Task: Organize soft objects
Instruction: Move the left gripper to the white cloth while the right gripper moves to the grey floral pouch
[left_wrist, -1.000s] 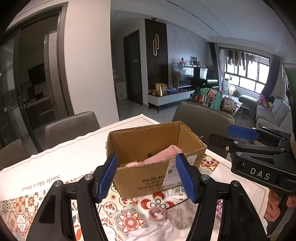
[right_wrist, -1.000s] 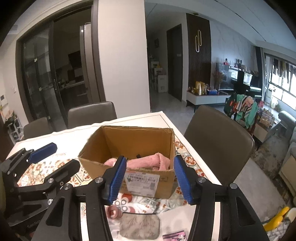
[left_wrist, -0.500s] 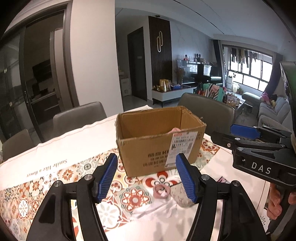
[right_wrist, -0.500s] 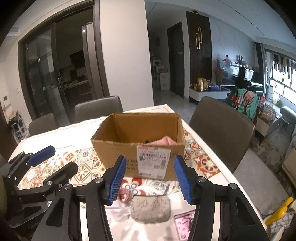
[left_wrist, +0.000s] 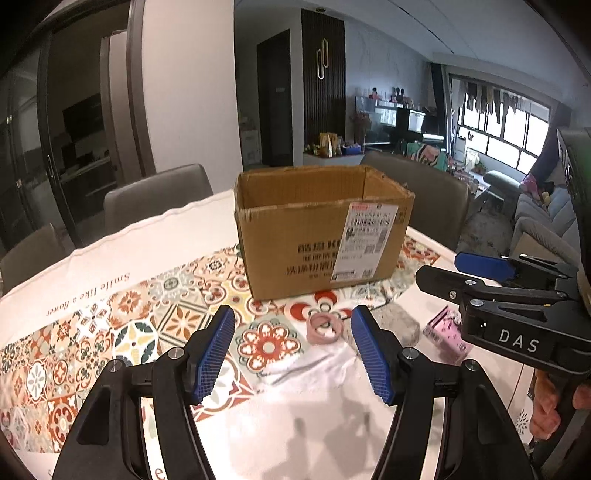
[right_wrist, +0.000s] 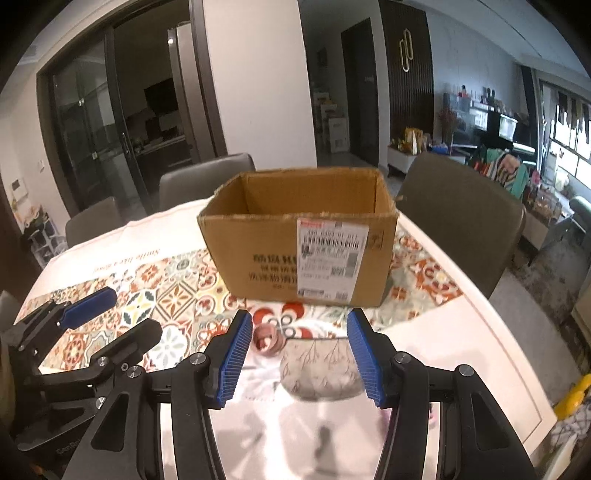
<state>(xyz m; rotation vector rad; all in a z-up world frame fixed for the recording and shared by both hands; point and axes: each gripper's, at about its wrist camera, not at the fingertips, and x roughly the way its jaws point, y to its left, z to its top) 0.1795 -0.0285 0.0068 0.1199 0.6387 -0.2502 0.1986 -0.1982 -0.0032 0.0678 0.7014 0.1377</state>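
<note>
Beyond both empty grippers, cardboard box (right_wrist: 299, 254) fronts grey chairs (right_wrist: 461, 218).

- Daylight enters through the windows (left_wrist: 502, 129), far right of the cardboard box (left_wrist: 317, 229); the room is evenly bright.
- Soft claw shadows fall on the white cloth (left_wrist: 314, 373) in front of the box.
- Near cloth is blurred.
- Fisheye bending and black corners frame both views.
</note>
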